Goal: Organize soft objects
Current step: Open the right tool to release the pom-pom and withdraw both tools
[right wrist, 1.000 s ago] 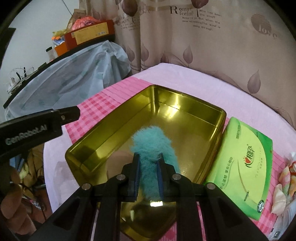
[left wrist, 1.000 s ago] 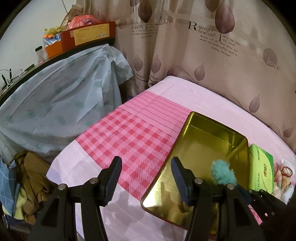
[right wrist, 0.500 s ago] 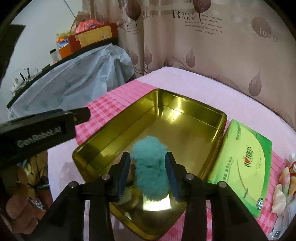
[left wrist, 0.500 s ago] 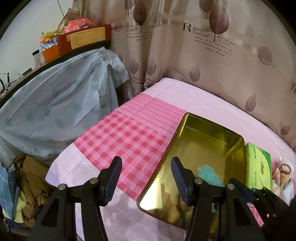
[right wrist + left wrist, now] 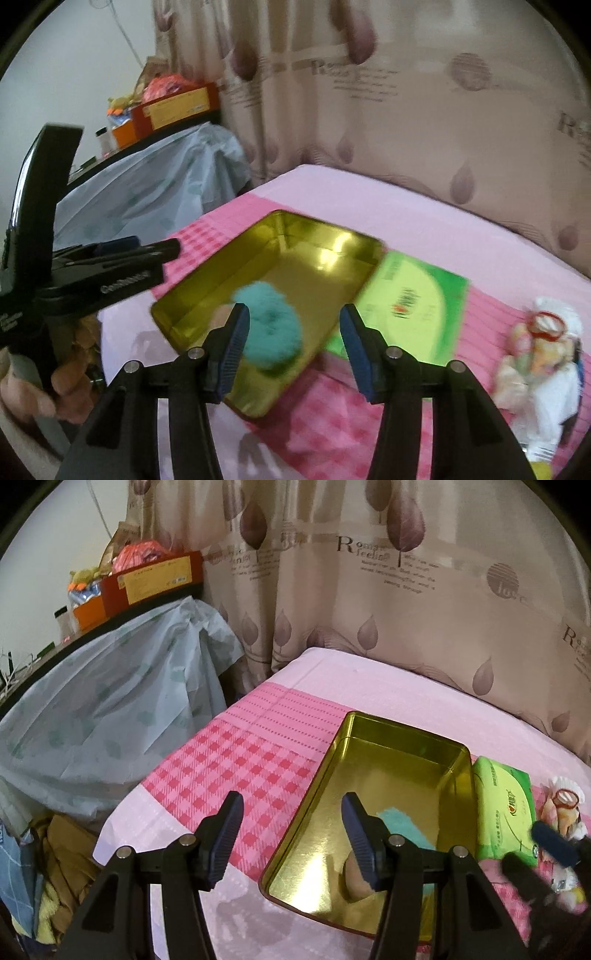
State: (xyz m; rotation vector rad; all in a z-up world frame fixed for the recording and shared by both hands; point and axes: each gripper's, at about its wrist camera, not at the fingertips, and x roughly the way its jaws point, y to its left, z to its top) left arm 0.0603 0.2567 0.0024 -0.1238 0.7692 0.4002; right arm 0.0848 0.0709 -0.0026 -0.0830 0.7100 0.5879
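A gold metal tin [image 5: 295,236] [image 5: 458,749] lies open on the pink bed. A fluffy teal pom-pom [image 5: 271,325] lies inside it near the front; in the left wrist view only a teal patch [image 5: 397,821] shows behind a finger. My right gripper [image 5: 291,339] is open and empty, above the tin's near right corner, clear of the pom-pom. My left gripper [image 5: 291,834] is open and empty over the tin's left rim. A green tissue pack [image 5: 413,306] [image 5: 504,812] lies right of the tin. A white and pink soft toy [image 5: 543,347] [image 5: 561,805] lies further right.
A pink checked cloth [image 5: 236,771] covers the bed. A leaf-print curtain [image 5: 406,590] hangs behind. A blue plastic sheet [image 5: 110,701] covers furniture at left, with boxes [image 5: 147,579] on top. Clothes [image 5: 55,867] are piled below at the left.
My right gripper opened and let go of the teal pom-pom, which now lies in the tin. The right gripper then pulled back and to the right. The left gripper stayed open.
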